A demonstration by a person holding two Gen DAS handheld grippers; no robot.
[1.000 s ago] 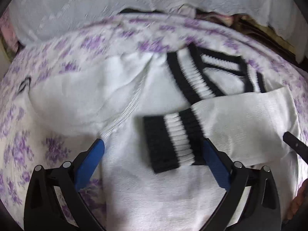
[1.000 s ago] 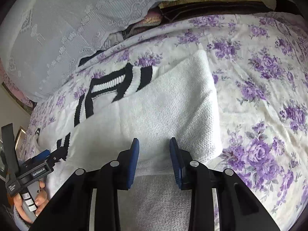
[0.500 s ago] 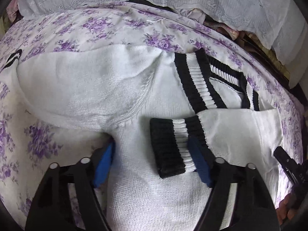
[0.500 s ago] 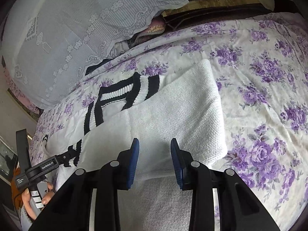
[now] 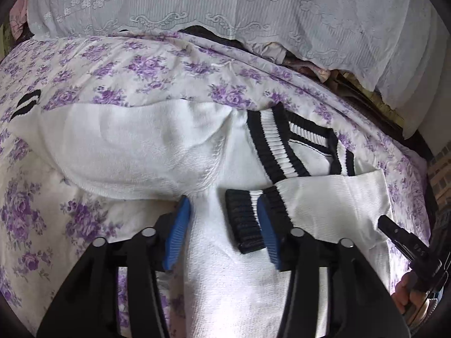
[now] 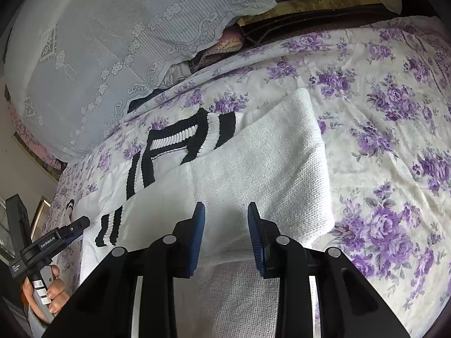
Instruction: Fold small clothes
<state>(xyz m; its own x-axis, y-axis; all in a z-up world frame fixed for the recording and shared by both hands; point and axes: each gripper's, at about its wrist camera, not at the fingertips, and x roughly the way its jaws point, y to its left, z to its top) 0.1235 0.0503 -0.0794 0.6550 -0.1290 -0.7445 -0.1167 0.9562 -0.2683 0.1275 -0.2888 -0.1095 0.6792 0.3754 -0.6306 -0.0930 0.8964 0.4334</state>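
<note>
Left wrist view: the left gripper (image 5: 222, 233) is closing its jaws around the white sweater (image 5: 141, 152) fabric and striped cuff (image 5: 248, 217) at lower centre, on the floral bedsheet (image 5: 141, 64).

Right wrist view: the right gripper (image 6: 225, 236) clenches the folded sleeve (image 6: 267, 169) at lower centre.

A bed covered in a cream sheet printed with purple roses (image 6: 394, 169) carries the things. A white knit sweater with black-and-white ribbed collar and cuffs (image 5: 146, 152) lies flat on it, one sleeve folded across its body.
</note>
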